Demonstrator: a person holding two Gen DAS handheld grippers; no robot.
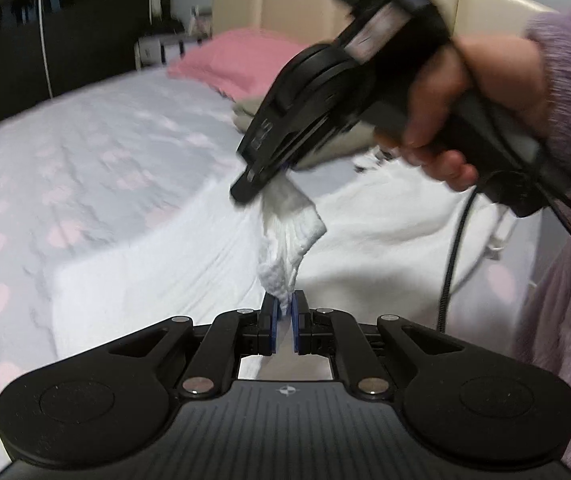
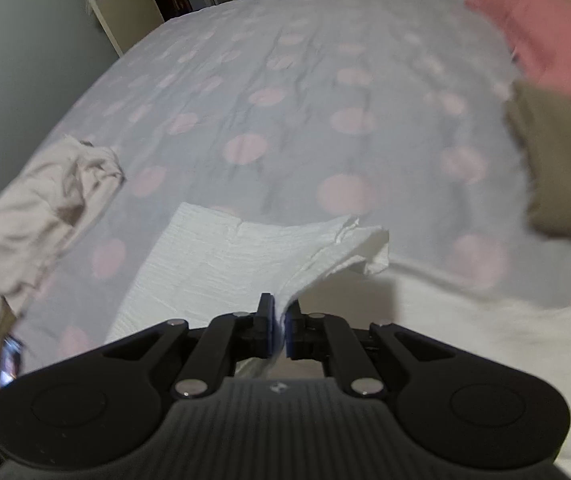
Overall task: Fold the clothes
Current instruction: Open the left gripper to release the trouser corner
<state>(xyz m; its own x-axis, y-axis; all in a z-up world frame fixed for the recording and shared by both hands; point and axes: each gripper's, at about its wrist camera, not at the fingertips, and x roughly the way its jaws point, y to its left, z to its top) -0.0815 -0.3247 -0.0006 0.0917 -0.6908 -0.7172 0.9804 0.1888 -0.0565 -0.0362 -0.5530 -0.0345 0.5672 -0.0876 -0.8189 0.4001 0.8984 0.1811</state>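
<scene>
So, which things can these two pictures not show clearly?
- White garment: its kind; the right wrist view's lower edge and gripper body cut it off.
- Right gripper fingertips: motion blur in the left wrist view.
- Olive cloth: blurred, cut by the right edge.
- Beige clothes: cut by the left edge.

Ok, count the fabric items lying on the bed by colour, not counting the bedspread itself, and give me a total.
White: 1, the white garment that both grippers hold
Pink: 1, the pink pillow
Olive: 1, the olive cushion
Beige: 1, the crumpled beige garment
Total: 4
</scene>
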